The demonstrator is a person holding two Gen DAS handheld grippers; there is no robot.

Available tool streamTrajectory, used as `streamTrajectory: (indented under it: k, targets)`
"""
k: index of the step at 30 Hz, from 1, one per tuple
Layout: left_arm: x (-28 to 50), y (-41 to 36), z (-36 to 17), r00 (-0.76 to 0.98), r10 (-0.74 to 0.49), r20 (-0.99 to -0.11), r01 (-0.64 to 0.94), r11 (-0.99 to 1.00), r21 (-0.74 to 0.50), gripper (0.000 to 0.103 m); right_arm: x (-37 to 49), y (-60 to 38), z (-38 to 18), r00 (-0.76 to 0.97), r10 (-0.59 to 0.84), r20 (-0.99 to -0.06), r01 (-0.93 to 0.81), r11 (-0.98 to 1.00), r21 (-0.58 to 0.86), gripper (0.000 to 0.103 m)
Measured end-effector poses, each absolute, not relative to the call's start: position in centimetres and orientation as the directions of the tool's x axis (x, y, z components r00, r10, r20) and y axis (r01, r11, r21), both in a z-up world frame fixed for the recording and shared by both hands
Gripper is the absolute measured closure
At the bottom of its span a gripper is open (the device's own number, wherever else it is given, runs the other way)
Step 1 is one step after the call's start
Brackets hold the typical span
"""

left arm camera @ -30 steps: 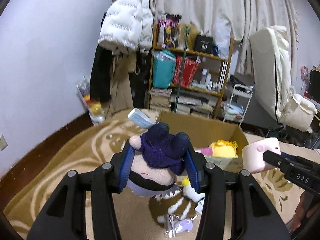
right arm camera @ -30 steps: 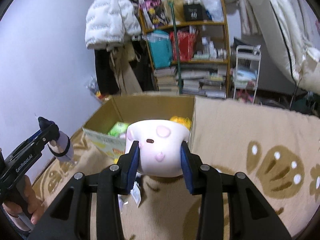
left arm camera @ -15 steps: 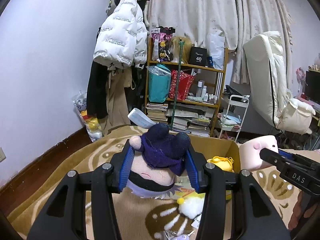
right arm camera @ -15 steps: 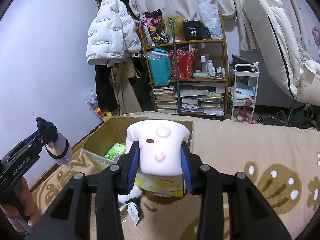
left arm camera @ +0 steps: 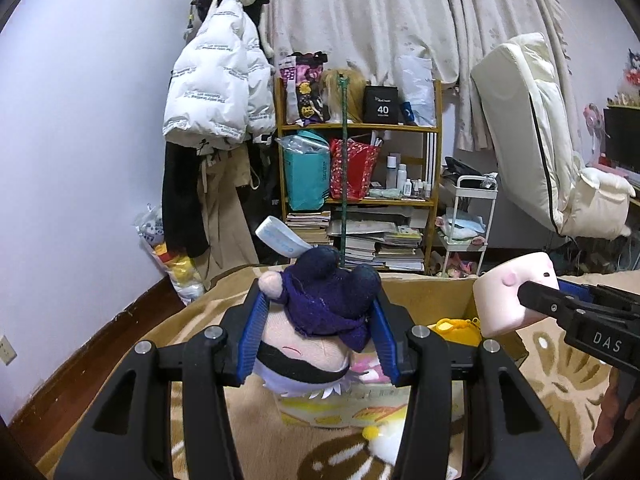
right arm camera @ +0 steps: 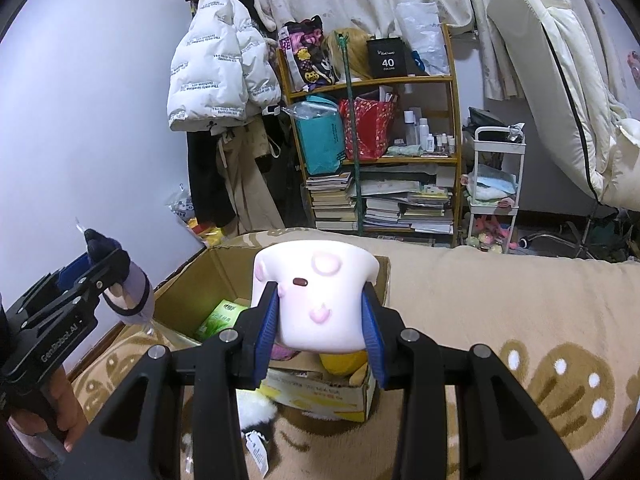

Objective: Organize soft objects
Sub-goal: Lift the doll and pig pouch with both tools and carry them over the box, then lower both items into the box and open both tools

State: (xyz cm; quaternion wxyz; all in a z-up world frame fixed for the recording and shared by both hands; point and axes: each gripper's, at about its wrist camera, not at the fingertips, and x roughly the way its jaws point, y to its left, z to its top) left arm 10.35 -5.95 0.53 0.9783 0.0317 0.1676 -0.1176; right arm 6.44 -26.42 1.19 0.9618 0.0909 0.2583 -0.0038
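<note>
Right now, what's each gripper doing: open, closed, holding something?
Left gripper: closed on the purple-hooded plush doll.
Right gripper: closed on the pink pig plush, above the cardboard box.

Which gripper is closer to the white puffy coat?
Left. The left gripper is on the side of the white puffy coat; the right gripper is farther over.
</note>
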Motion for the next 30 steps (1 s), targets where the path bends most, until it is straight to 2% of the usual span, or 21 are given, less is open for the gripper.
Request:
streamTrajectory:
  k: [6, 15, 21, 25, 30]
  targets:
    - [11.9, -6.7, -0.6, 0.897, -0.239, -0.371, 0.266, 0.964, 0.021, 0.056, 8.5, -26.9, 0.7, 0.866, 0.053, -0.497, 0.048, 0.981, 0.189, 0.062]
    - [12.9, -7.9, -0.7, 0.891, -0.258, -0.373, 0.292, 0.956, 0.036, 0.056, 10.2, -27.4, -0.8, 0.855, 0.070, -0.514, 0.049, 0.975, 0.215, 0.062]
    - [13.0, -7.4, 0.1, 0.895, -0.280, -0.347, 0.296, 0.955, -0.007, 0.055, 10.3, -27.9, -1.2, 0.858, 0.083, -0.508, 0.050, 0.969, 0.244, 0.061]
    - [13.3, -6.7, 0.6, 0.879, -0.332, -0.342, 0.323, 0.943, -0.084, 0.055, 10.0, -28.2, -1.5, 0.863, 0.104, -0.494, 0.040, 0.961, 0.274, 0.059]
    - [13.5, -6.7, 0.6, 0.875, -0.337, -0.348, 0.325, 0.941, -0.093, 0.055, 10.1, -28.1, -1.6, 0.864, 0.108, -0.492, 0.033, 0.963, 0.269, 0.056]
